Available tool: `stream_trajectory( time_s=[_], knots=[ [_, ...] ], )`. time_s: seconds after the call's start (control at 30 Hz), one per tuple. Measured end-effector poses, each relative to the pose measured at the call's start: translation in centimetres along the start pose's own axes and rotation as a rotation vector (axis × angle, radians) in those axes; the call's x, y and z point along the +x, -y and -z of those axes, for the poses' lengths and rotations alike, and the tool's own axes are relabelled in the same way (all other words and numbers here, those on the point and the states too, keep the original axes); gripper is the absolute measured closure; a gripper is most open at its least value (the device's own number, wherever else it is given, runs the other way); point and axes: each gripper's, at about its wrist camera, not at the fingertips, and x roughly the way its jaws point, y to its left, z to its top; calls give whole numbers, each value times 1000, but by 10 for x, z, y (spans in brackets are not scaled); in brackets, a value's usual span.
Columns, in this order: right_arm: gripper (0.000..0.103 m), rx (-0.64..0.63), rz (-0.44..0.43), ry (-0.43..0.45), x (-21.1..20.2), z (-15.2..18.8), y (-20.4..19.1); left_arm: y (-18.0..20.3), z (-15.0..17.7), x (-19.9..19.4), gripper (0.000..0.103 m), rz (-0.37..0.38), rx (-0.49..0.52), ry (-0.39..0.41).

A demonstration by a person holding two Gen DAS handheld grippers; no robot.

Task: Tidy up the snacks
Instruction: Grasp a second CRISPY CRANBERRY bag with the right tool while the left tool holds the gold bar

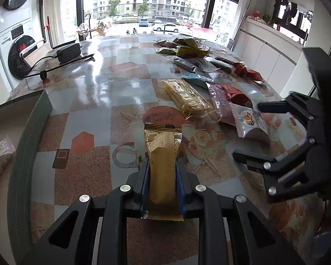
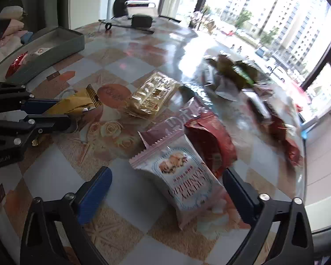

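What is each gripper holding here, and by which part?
The left gripper holds the gold snack packet by its long sides, near the lower end. The right gripper is open around the pink-and-white snack packet, holding nothing.

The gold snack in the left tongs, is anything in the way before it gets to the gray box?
No, nothing visible blocks it. The gold snack is in the left tongs, and only bare tablecloth lies between it and the gray box.

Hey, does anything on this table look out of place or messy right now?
Mostly the snack packets: they lie overlapping in a loose heap along the table's right side, not in the gray box. A black charger and cable sit among nothing snack-related.
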Motion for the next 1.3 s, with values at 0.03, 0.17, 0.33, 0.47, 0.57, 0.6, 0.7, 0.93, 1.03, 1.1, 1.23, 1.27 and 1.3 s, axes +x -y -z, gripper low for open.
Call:
stream_trajectory(
  time_s=[0.03,0.17,0.33,0.47,0.57,0.6,0.7,0.93,1.03,1.1,1.23,1.27,1.3],
  knots=[
    [21,30,-42,-11,3,-3,5,1,0,1,78,-3,3,0],
    [38,124,-54,-25,-1,-1,3,2,-1,1,78,3,-3,0],
    [38,208,-22,26,-21,25,-26,1,0,0,78,7,-7,1],
    [38,301,53,68,-35,40,-40,1,-1,0,78,6,-6,1],
    [18,302,2,122,-51,46,-42,0,-1,0,78,10,-8,0],
    [7,288,-30,116,-53,46,-42,-2,-1,0,78,14,-12,0],
    [1,114,-25,136,-69,49,-50,-5,0,0,78,23,-22,1],
    [1,33,-149,9,-72,62,-22,-7,0,0,78,16,-19,3],
    [2,152,-201,-55,-67,75,-24,-7,0,0,78,14,-16,3],
    [2,209,-276,-62,-61,79,-37,-6,0,0,78,11,-13,3],
    [2,236,-136,13,-47,65,-55,-7,0,0,78,12,-12,2],
    [2,262,-102,10,-43,64,-52,-7,0,0,78,13,-13,2],
    [2,303,-87,17,-40,62,-47,-8,0,0,78,16,-16,1]
  ],
)
